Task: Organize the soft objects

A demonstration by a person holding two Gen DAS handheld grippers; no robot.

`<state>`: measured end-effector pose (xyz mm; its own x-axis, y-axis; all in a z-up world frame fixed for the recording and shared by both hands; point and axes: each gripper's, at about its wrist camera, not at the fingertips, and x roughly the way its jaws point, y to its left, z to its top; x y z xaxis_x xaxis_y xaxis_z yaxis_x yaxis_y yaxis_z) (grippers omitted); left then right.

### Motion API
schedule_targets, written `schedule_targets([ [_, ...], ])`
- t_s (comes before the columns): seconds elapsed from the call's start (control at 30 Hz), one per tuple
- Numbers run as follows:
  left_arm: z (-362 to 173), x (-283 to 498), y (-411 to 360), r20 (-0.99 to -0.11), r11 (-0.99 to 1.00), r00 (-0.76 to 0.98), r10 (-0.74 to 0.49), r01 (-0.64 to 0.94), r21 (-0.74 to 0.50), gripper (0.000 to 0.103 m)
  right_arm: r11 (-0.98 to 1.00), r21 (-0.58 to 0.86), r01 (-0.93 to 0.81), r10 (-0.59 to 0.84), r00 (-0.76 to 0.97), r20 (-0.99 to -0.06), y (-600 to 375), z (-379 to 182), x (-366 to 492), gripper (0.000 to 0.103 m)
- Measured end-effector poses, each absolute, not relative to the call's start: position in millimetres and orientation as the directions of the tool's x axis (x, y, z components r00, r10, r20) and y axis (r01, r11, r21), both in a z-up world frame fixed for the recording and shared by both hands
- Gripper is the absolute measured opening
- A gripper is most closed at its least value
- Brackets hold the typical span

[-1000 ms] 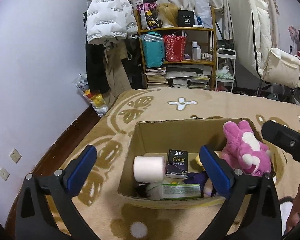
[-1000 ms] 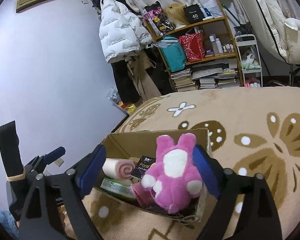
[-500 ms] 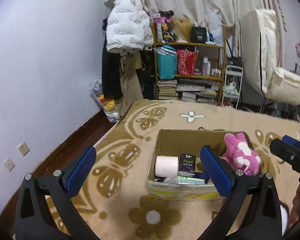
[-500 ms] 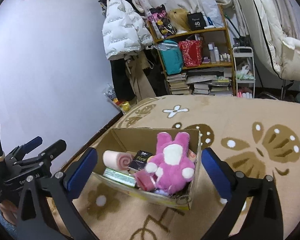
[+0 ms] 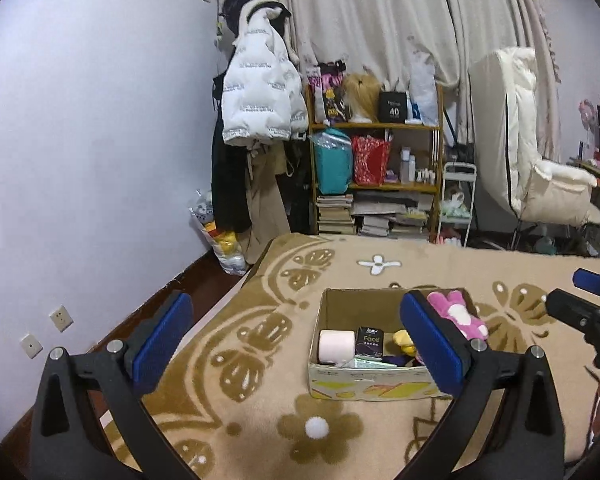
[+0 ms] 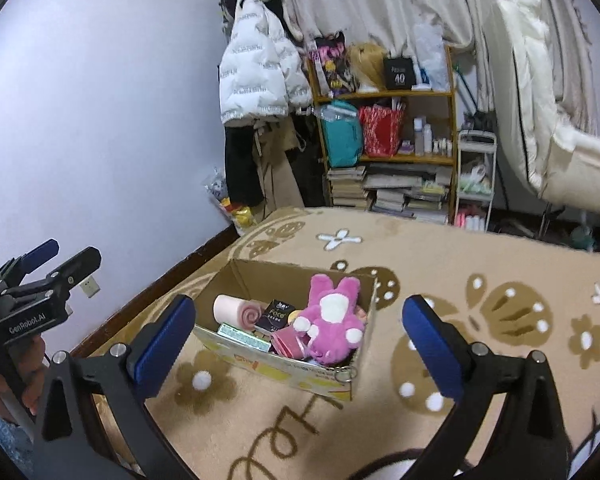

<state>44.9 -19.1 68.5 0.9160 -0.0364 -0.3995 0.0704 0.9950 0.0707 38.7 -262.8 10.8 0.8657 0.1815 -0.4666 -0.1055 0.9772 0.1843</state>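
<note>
An open cardboard box (image 5: 332,384) (image 6: 342,378) stands on a tan flowered blanket. In it lie a pink plush toy (image 5: 458,316) (image 6: 332,320), a pink tissue roll (image 5: 334,346) (image 6: 236,312), a black "Face" tissue pack (image 5: 370,342) (image 6: 276,314), a yellow plush (image 5: 404,340) and a green pack (image 6: 242,336). My left gripper (image 5: 296,348) is open and empty, held above and behind the box. My right gripper (image 6: 298,348) is open and empty, also back from the box.
The blanket (image 5: 260,360) covers a bed along a pale wall with sockets (image 5: 60,318). Beyond its far edge stand a wooden shelf with bags and books (image 5: 376,168), a coat rack with a white jacket (image 5: 260,104), a white cart (image 5: 456,200) and a cream chair (image 5: 540,184).
Both grippers have drawn back and up from the box, which now looks smaller and farther. The pink plush stays in the box. Both stay open.
</note>
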Motion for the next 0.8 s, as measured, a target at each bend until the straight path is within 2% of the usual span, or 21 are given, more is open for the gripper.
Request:
schedule_targets([
  [0.33, 74, -4, -14, -0.361, 0.994, 0.932, -0.031, 0.066, 0.085, 0.103, 0.984, 0.147, -0.1, 0.151, 0.905, -0.397, -269, 38, -21, 0.103],
  [0.57, 63, -25, -13, -0.326, 0.993, 0.944, -0.052, 0.085, 0.087, 0.103, 0.99, 0.122, -0.069, 0.109, 0.925, -0.364, -269, 32, -47, 0.103],
  [0.8, 48, -29, -7, -0.292, 0.996, 0.957, 0.008, 0.018, 0.088, 0.103, 0.987, 0.151, -0.055, 0.107, 0.926, -0.361, -273, 17, -46, 0.103],
])
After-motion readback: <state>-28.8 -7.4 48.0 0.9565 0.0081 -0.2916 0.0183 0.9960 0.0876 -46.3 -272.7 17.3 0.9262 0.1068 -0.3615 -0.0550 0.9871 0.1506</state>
